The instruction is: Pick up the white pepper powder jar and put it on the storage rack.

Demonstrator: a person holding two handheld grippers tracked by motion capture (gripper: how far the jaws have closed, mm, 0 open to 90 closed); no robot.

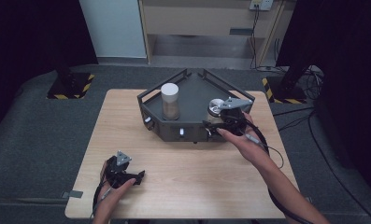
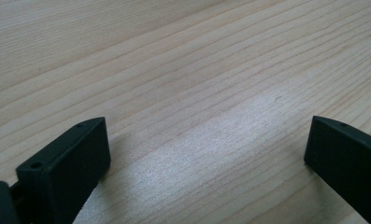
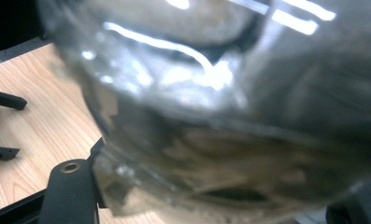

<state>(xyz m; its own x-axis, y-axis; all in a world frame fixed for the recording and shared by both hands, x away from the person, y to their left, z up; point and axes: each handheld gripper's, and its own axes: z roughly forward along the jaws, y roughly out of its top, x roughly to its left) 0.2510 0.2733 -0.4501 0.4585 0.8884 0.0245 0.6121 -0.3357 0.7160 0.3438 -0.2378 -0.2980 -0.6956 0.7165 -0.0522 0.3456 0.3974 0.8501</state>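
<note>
Jar (image 3: pixel 230 116) clenched between jaws of right hand-held gripper (image 1: pixel 219 120), at near right of dark tray (image 1: pixel 192 93); white-lidded canister (image 1: pixel 170 100) stands left inside. Left hand-held gripper (image 2: pixel 206 154) released, on counter (image 1: pixel 174 177).

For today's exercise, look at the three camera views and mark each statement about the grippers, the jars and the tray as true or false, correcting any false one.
1. The right gripper is shut on a clear jar at the dark tray. True.
2. The left gripper holds a jar. False: its jaws stand open over the bare wooden table, with nothing between them.
3. A white-lidded jar stands upright in the tray. True.
4. The tray sits on the floor. False: it rests on the table.
5. The two jars touch each other. False: they stand apart, one at the tray's left, one at its right.
</note>
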